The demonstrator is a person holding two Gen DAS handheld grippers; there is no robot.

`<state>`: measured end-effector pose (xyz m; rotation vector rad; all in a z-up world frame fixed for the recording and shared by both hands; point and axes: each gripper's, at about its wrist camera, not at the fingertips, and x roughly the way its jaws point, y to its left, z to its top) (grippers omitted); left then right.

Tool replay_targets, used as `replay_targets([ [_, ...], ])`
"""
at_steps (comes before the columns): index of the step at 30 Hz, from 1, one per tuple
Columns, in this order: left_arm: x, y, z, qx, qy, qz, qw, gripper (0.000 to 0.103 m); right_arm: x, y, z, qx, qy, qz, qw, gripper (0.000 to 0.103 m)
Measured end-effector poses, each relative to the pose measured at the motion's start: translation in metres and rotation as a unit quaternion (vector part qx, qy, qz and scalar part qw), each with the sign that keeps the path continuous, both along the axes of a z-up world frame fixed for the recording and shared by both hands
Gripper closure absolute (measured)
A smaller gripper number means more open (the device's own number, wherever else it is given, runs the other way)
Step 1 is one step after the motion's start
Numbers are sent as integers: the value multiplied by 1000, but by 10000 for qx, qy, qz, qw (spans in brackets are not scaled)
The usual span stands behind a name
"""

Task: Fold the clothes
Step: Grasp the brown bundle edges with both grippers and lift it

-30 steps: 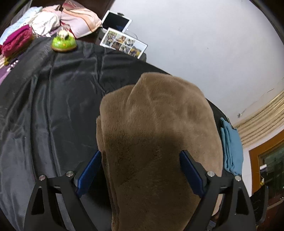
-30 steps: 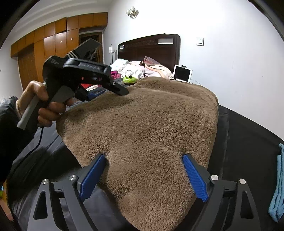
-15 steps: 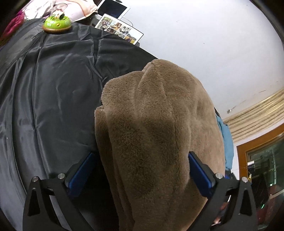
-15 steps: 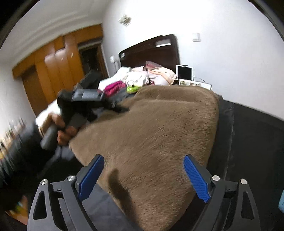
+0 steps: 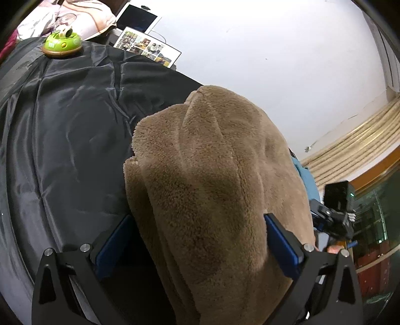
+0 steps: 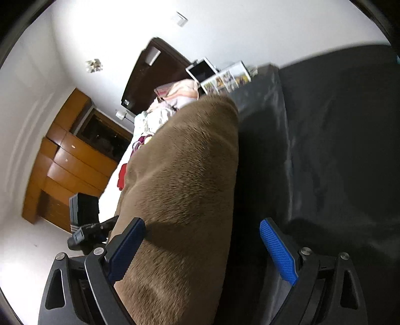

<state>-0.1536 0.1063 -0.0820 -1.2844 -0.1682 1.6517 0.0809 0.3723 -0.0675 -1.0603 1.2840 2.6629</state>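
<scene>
A: Left wrist view first. Where's the garment?

B: The brown fleecy folded garment lies on the black satin sheet covering the bed, heaped up near the camera. The left hand-held gripper has its blue pads spread wide, released, with the fleece bulging up between them. Right pad sits against the pile, left pad is just beside its edge. No squeeze visible.

A: Right one?

B: The right hand-held gripper is also spread wide, released, and the view is rolled hard over and blurred. Its left pad lies over the edge of the fleece; its right pad hangs over bare black sheet, apart from the cloth.

A: Do the grippers see each other?

B: Yes. The right unit shows at the right edge of the left view, beyond the garment; the left unit shows at the left in the right view.

A: Background?

B: Far left: green dome-shaped toy on the sheet, white-framed tablet, photo collage sheet leaning at the wall, pink patterned pillow. A blue folded cloth peeks out right of the fleece. Dark wooden headboard, orange wooden wardrobe.
</scene>
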Motion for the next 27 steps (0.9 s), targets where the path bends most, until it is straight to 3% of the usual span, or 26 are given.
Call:
replay_targets([
  [5,-3,-1,-3,61,24,-62,10000,1,-18,6,-15,-562,80,188,9982,8],
  [12,-3,1,-12,478,-310,-430,9974,1,-37,-2,-14,-465,16,523,9975,8],
  [17,-3,7,-14,482,-320,-566,9967,1,-54,-19,-11,-234,-137,998,9946,7],
  [22,2,5,-12,481,-292,-550,9969,2,-62,-30,-8,-19,-81,998,9950,7],
  [24,3,5,-12,466,-275,-524,9972,10,-61,-32,-9,63,-61,911,9958,23],
  [27,3,5,-16,527,-406,-516,9965,22,-55,-32,-6,11,127,788,9968,39],
])
